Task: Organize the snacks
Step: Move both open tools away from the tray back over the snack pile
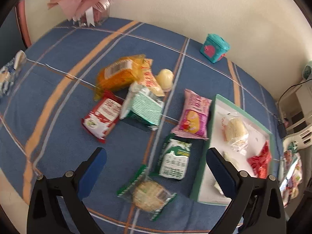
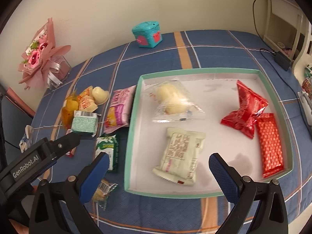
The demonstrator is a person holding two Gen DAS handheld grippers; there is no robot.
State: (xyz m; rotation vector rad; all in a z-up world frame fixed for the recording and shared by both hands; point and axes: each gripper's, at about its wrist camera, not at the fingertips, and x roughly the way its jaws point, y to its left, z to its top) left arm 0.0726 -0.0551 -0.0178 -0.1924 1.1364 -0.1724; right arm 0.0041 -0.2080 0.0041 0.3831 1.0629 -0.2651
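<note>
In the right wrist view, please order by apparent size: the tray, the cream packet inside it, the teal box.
1. tray
2. cream packet
3. teal box, though it stands farther from the camera, so its true size is unsure.

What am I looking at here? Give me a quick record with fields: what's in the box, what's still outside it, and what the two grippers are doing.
Surface: blue plaid cloth
Box: shallow green-rimmed box
In box: clear-wrapped pale bun; cream packet; crumpled red packet; flat red bar
Outside box: pink packet; green-and-white packet; clear-wrapped cookie; further pile behind
Left gripper: open, empty, above the cookie
Right gripper: open, empty, above the box
</note>
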